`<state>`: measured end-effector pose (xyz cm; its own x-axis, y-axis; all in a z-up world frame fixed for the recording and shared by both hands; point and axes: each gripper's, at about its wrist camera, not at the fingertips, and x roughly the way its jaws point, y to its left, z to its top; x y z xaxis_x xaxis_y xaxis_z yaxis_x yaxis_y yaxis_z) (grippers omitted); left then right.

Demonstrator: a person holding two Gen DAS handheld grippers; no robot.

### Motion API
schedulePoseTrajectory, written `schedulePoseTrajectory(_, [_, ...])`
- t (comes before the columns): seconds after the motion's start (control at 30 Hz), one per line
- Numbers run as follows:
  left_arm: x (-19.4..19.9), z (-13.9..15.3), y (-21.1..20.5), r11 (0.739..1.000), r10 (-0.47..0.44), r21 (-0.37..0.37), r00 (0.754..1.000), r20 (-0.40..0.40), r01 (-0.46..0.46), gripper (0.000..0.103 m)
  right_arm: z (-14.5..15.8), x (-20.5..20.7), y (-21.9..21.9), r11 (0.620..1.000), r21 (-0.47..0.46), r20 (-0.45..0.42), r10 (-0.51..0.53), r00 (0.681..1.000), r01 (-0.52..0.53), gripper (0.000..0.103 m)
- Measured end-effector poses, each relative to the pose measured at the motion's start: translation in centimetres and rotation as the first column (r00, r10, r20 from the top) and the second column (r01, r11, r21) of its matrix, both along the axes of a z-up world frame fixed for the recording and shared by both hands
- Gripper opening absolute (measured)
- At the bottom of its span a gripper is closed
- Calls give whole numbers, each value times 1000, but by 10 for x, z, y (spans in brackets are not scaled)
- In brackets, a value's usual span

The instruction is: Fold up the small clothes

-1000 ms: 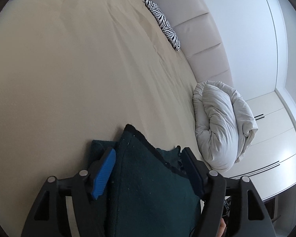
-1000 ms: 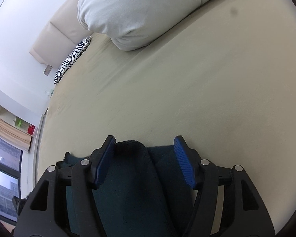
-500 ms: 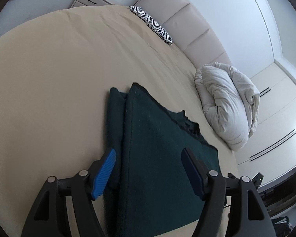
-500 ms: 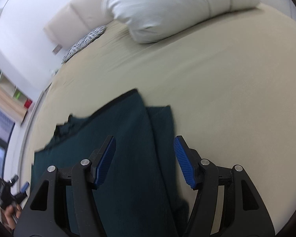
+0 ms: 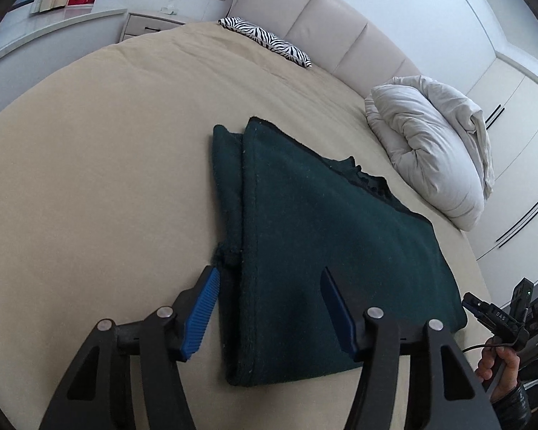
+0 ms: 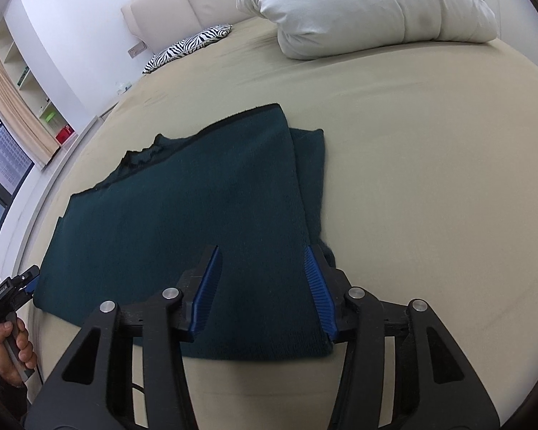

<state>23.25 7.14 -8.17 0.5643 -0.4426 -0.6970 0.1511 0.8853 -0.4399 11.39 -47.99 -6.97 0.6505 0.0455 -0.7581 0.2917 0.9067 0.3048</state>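
A dark green knitted garment [image 5: 322, 243] lies folded flat on the beige bed [image 5: 89, 179], with a narrower layer showing along its left side. My left gripper [image 5: 270, 286] hovers over its near left corner. The jaws are closing, and the pads touch no cloth. In the right wrist view the same garment [image 6: 197, 215] spreads to the left, its extra layer on the right. Above its near right corner hangs my right gripper [image 6: 262, 268]. Its jaws are also closing, with nothing pinched between them.
A bunched white duvet [image 5: 434, 157] lies on the bed beyond the garment, and a zebra-striped pillow [image 5: 269, 41] rests by the padded headboard [image 5: 322, 25]. A hand [image 5: 498, 369] grips the other tool's handle at the bed's near edge. White wardrobe doors [image 5: 513, 107] stand behind.
The garment filled both jaws a second ago and now lies flat on the bed. Both grippers have drawn back to its near edge and rolled. Both pairs of jaws stand narrower.
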Motion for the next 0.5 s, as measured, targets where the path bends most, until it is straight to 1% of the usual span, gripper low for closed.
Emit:
schedulePoseTrajectory(0.03, [-2,0,0,1000,0,5,1000,1,0,55,0,-2,-1,1000,1,2,-1,1000,1,42])
schedulePoseTrajectory(0.13, [-6,0,-1,1000,-7,15,1000,3,7,53,-1,-4,-4,1000,9,5,-12,1000,12,39])
schedulePoseTrajectory(0.33, [-18,-2,-6,997,-39,61,999,29,37,53,2,-10,-7,999,24,21,-32,999,31,37])
schedulePoseTrajectory(0.4, [-19,-3,-6,997,-41,63,999,30,39,52,-1,-13,-8,999,23,9,-39,999,39,37])
schedulePoseTrajectory(0.5, [-19,-4,-3,998,-40,56,999,26,38,42,-5,-15,-8,999,9,-8,-36,999,36,37])
